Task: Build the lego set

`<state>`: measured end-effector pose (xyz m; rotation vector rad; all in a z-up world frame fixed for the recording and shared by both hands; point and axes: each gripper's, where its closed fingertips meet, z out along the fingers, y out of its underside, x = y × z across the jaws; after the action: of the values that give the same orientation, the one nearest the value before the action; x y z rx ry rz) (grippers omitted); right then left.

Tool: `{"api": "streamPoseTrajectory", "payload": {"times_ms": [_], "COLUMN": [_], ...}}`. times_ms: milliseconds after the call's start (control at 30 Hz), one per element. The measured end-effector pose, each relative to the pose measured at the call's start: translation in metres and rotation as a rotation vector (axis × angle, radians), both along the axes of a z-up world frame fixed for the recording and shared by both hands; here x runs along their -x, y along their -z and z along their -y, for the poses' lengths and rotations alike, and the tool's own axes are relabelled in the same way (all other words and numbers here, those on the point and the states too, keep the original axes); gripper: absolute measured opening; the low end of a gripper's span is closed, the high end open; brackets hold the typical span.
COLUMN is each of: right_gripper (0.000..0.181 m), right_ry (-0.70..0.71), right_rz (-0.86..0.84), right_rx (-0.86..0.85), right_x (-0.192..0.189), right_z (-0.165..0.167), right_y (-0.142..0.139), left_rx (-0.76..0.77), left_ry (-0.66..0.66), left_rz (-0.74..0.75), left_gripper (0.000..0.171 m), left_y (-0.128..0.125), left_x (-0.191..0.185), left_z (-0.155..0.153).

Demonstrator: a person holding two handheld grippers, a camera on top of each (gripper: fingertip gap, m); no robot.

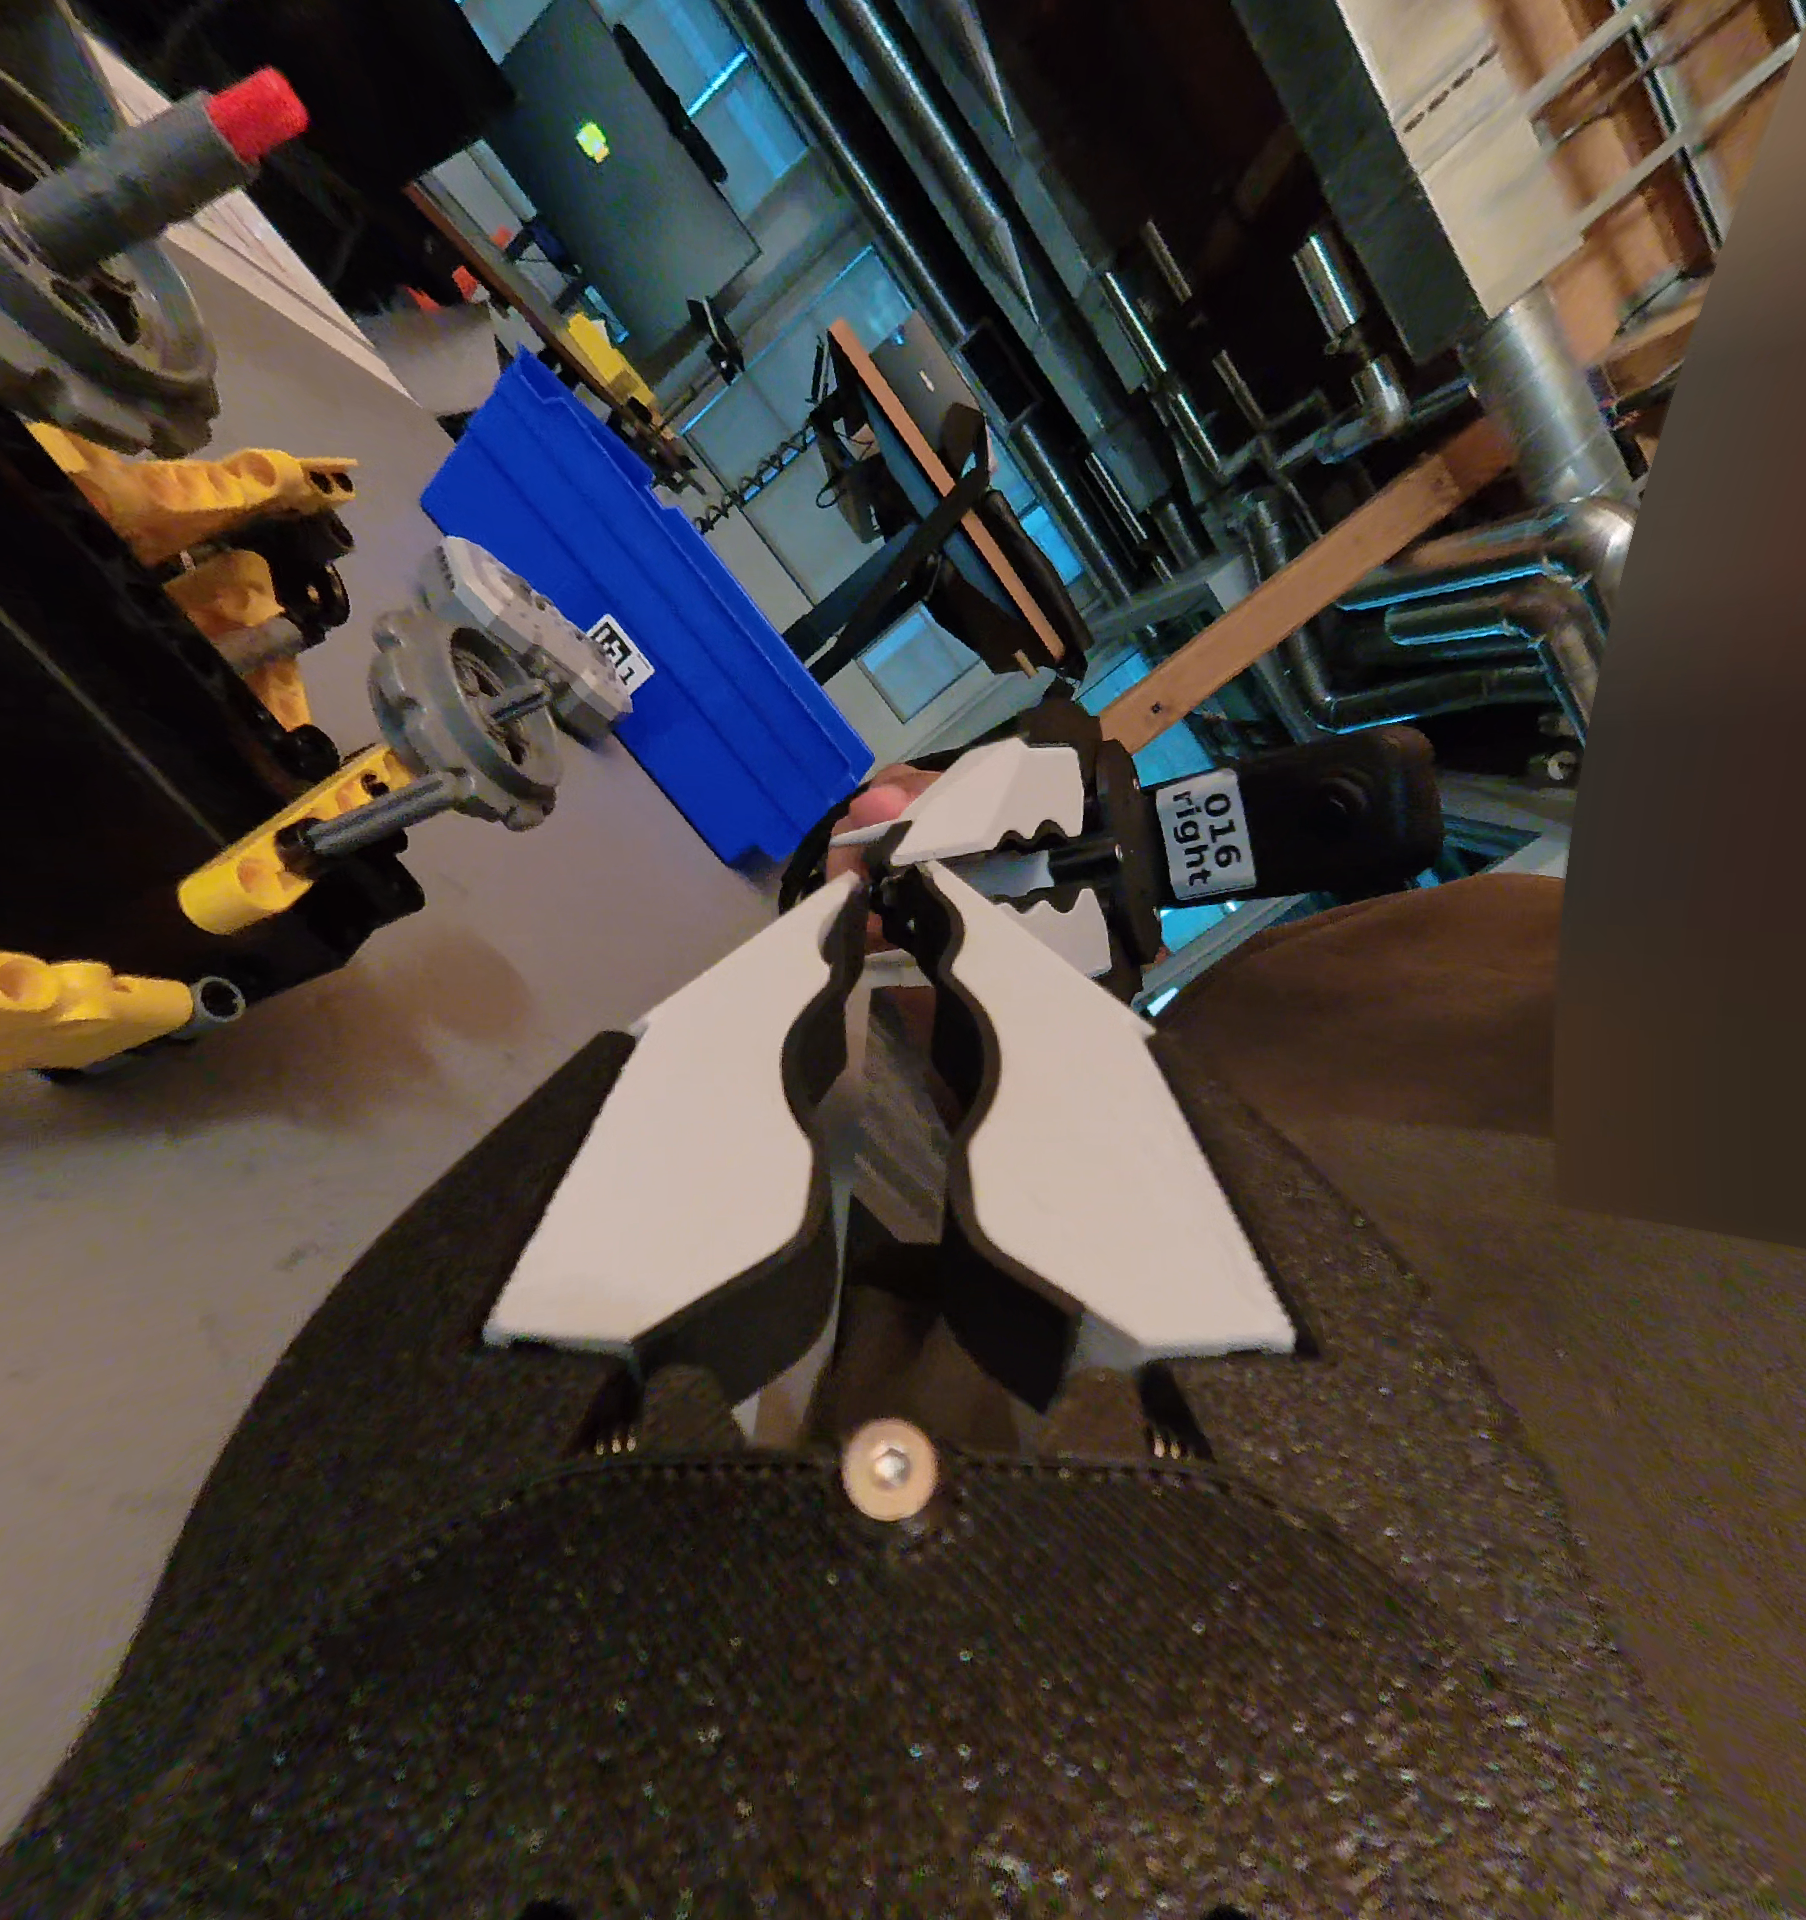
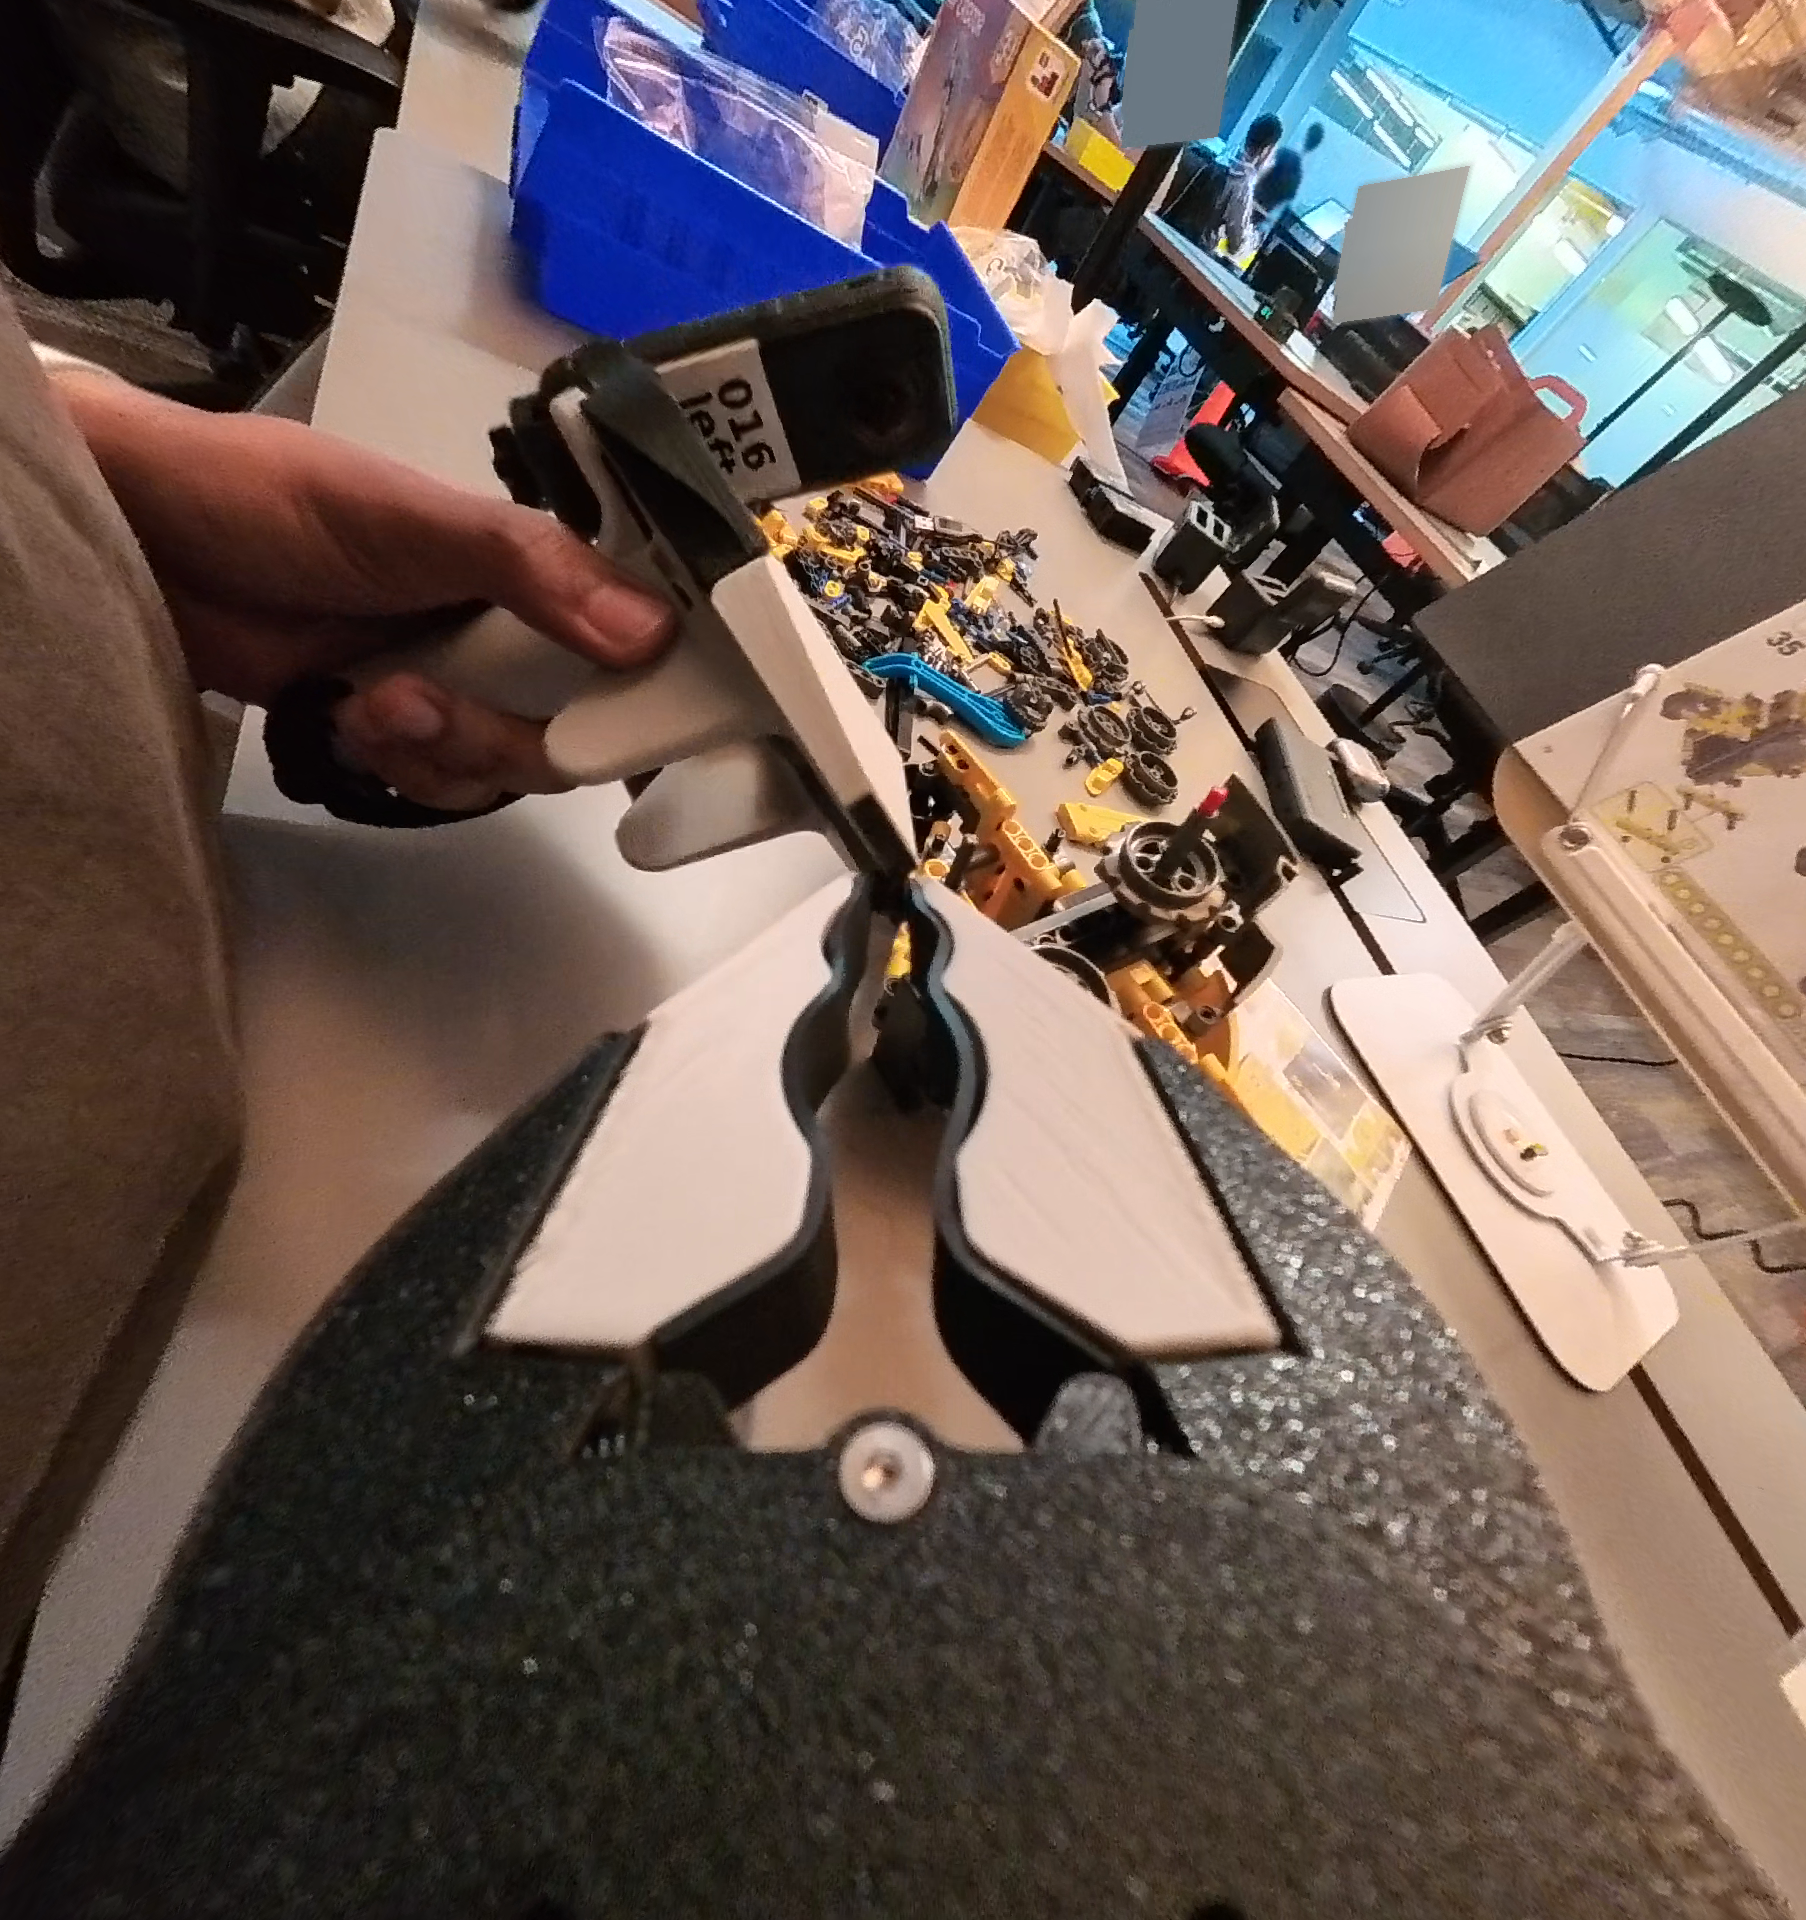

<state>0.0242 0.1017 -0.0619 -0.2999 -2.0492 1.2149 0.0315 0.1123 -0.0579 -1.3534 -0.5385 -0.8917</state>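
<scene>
My left gripper [image 1: 886, 896] and my right gripper [image 2: 897, 902] meet tip to tip above the grey table [image 2: 442, 987]. Both look shut on one small black part [image 1: 894, 914], which is mostly hidden by the fingertips. The right gripper [image 1: 883, 847] comes in from the right in the left wrist view. The left gripper [image 2: 888, 864], held by a hand [image 2: 359, 582], comes in from the upper left in the right wrist view. A yellow and black brick-built model [image 1: 255, 499] with a grey wheel hub [image 1: 473, 717] stands just beyond the tips [image 2: 1034, 862].
A pile of loose black, yellow and blue parts [image 2: 982, 613] lies farther along the table. Blue bins [image 2: 691, 239] stand behind it; one shows in the left wrist view [image 1: 650, 613]. An open instruction booklet on a white stand [image 2: 1709, 831] is at the right. A red-tipped axle [image 1: 255, 109] sticks out of the model. My right tips are roughly 11 cm from the red-tipped axle [image 1: 255, 109].
</scene>
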Motion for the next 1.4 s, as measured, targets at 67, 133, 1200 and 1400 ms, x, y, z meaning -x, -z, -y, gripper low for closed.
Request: {"api": "streamPoseTrajectory", "payload": {"times_ms": [67,133,1200,1400], "right_gripper": [0.006,0.006,0.015,0.008], "right_ry": [-0.003,-0.010,-0.372,-0.375], "right_rz": [0.006,0.018,1.131,1.230], "right_rx": [0.013,0.058,1.132,1.203], "right_x": [-0.001,-0.002,-0.004,-0.003], "right_z": [0.000,0.000,0.025,0.022], "right_y": [-0.001,-0.004,-0.030,-0.025], "left_rx": [-0.018,-0.061,-0.287,-0.233], "left_ry": [0.012,0.026,-0.132,-0.148], "left_rz": [0.018,0.040,-0.212,-0.277], "left_gripper": [0.005,0.003,0.003,0.004], "left_y": [-0.002,-0.006,-0.031,-0.026], "left_x": [-0.001,-0.002,-0.001,-0.001], "left_z": [0.000,0.002,0.030,0.026]}}
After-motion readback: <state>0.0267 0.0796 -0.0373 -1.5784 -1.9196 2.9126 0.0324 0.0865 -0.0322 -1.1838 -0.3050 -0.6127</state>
